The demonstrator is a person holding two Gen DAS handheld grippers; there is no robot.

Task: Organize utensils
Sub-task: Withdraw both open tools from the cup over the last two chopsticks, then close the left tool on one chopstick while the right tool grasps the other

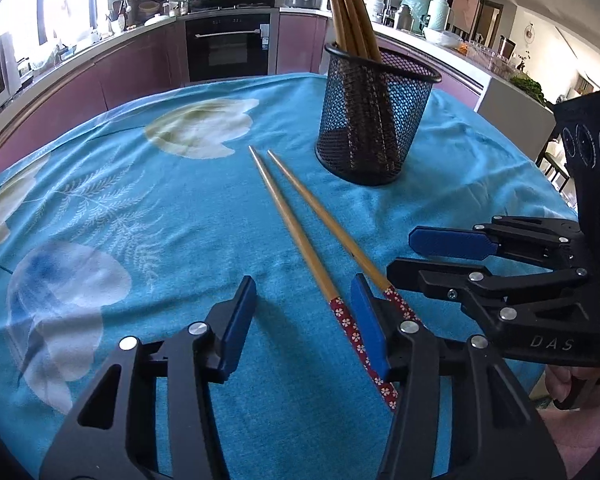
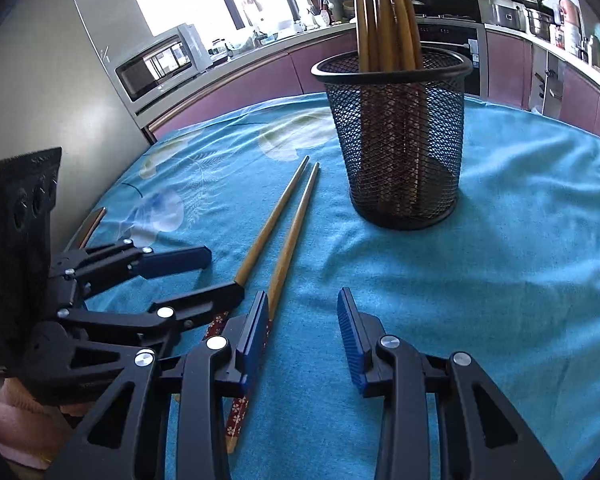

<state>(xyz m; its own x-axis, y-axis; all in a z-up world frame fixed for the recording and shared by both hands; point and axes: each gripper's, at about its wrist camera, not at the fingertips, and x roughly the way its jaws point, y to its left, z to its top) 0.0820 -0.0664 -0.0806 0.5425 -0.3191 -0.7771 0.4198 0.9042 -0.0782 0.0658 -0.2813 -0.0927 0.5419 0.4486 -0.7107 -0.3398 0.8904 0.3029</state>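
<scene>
The left gripper [image 1: 304, 322] has its blue-padded jaws apart and empty, straddling the patterned end of one chopstick without pressing on it; the right gripper [image 2: 304, 338] is likewise open with nothing between its pads, its left finger lying over the other stick's decorated end. No earlier view is given, so all that shows is that neither has closed on anything.

The two loose bamboo chopsticks [image 1: 296, 232], tan with red flower-print wrapping at their thick ends, lie side by side on the cloth, almost parallel, tips pointing toward the black wire-mesh cylindrical holder [image 1: 374, 120]. They look light, stiff and thin, and smooth enough to roll or skate away under a glancing pad (the soft cloth beneath may let them sink a little). The best hold is probably on the thicker wrapped end or just above it, pads squeezing across the shaft, so that the narrow tip can be dropped into the holder.

The holder stands upright just beyond the tips, already carrying several brown chopsticks [image 2: 384, 16]. All rests on a turquoise tablecloth with pale leaf prints [image 1: 140, 208]; kitchen counters and a black built-in oven [image 1: 228, 44] lie behind.
</scene>
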